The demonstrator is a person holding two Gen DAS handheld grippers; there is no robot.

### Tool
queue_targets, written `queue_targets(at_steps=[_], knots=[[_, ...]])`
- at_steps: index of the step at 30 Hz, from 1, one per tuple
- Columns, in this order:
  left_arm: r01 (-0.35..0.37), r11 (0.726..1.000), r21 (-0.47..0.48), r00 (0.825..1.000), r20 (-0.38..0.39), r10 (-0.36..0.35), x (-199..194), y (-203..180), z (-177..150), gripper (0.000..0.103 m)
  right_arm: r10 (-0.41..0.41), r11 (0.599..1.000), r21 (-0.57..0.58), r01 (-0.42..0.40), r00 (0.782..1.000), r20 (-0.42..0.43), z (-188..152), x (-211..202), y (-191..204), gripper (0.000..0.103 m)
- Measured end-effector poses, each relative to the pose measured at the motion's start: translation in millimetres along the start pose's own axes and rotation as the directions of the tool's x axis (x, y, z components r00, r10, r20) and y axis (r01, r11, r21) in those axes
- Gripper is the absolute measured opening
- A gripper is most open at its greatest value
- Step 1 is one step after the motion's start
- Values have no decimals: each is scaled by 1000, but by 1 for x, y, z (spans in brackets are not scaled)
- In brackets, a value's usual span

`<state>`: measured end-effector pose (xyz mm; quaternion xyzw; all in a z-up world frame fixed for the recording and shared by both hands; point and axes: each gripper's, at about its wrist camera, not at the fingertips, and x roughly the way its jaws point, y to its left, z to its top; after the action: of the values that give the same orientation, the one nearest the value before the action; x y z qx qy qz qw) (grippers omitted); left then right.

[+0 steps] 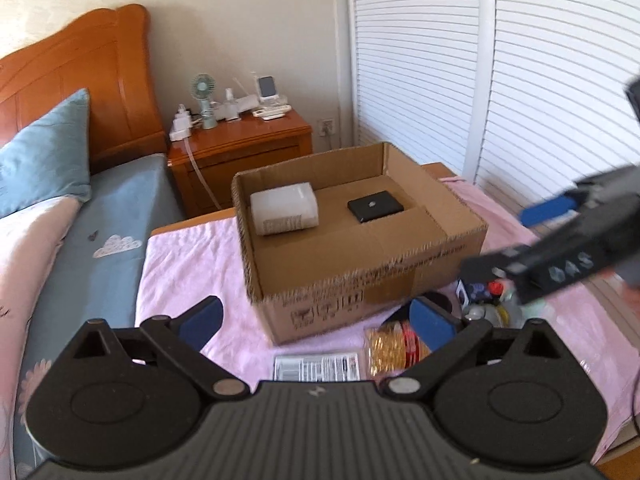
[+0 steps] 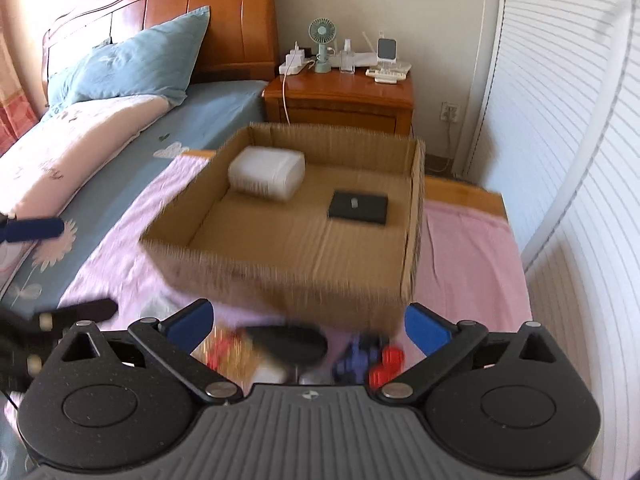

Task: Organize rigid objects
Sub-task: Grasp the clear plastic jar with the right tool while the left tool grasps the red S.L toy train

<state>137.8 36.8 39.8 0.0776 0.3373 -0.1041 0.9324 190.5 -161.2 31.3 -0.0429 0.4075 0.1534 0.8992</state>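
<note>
An open cardboard box (image 1: 400,264) (image 2: 280,280) stands on a pink cloth. Inside lie a white box (image 1: 285,209) (image 2: 266,173) and a flat black box (image 1: 375,206) (image 2: 358,207). In front of the box lie a gold-and-red packet (image 1: 394,346) (image 2: 226,354), a labelled white pack (image 1: 316,367), a dark oval object (image 2: 288,344), a blue item (image 2: 356,360) and a red-capped item (image 1: 496,289) (image 2: 386,364). My left gripper (image 1: 316,322) is open and empty above the near items. My right gripper (image 2: 308,326) is open and empty; it also shows blurred in the left wrist view (image 1: 560,248).
The pink cloth (image 1: 184,264) (image 2: 472,264) covers a wooden table beside a bed (image 2: 120,120) with a blue pillow. A wooden nightstand (image 1: 240,148) (image 2: 340,96) with a fan and chargers stands behind. White louvred doors (image 1: 500,80) are at the right.
</note>
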Motion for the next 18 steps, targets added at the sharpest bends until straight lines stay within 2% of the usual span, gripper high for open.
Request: queue_targets(at_steps=[3,6,10,14,18], knots=[[-19,1000,-8,1000,-3,19,-4,-7,-15,100,7,1000,17,-6,1000,-16,-32,-7,-7,103],[-45,999,-6,999,-18,45,-6,-15,-30,100,-31,999,20,32,999,-39,-63,-10,-14,103],[-29,999,-34,999,-42,27,-5,-22,-47,100,-42,997,60,47,997,-70,-97,-16,-25,103],[-3,997,-81,997,-80,-3,2,-26,-62,100,-40,996,80,50,992,-117,-122,-16,-28,103],[-1,996,-90,995,-95,-8,3,-28,-69,100,-4,996,86,17,990,-142,-131,-17,-21,103]])
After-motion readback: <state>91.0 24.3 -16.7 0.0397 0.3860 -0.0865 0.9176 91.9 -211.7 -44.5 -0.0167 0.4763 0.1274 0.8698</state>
